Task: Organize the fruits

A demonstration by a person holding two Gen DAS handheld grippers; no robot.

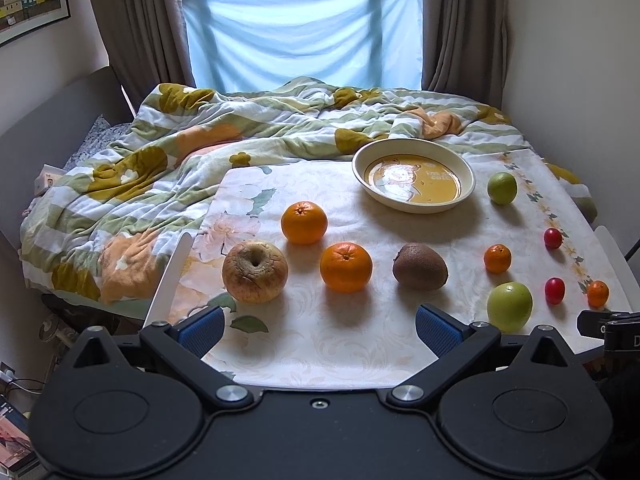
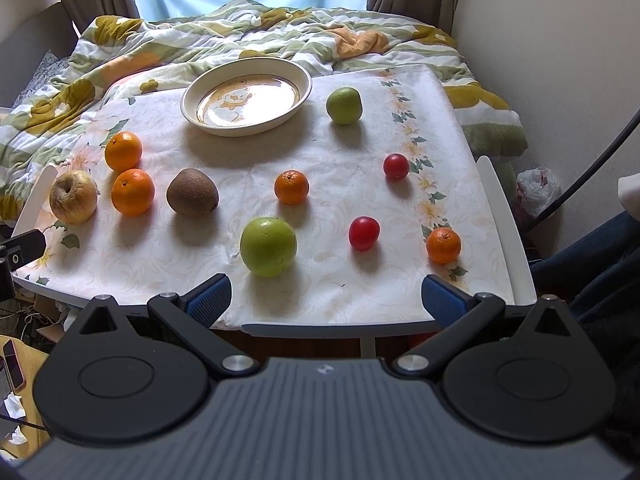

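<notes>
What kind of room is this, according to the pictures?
Most likely a bedroom at home. A bed with a rumpled floral quilt stands behind the small table with the fruit, and a curtained window is behind the bed.

Glossy ceramic, soft cloth and fruit skins, smooth to rough

The bowl [image 2: 246, 96] near the worktop's far edge is glazed ceramic, shiny with glare; the worktop [image 2: 400, 296] wears a matt, faintly embossed floral cloth. The kiwi [image 2: 192, 192] looks fuzzy and dull, the wrinkled apple [image 1: 255, 271] creased and matt, the oranges [image 1: 346, 267] finely dimpled, the green apples [image 2: 268, 246] and cherry tomatoes [image 2: 363, 233] smooth and glossy. Each hand-held gripper [image 2: 325, 300] is matt black plastic with ribbed blue pads [image 1: 439, 328] and bright metal screws.
</notes>
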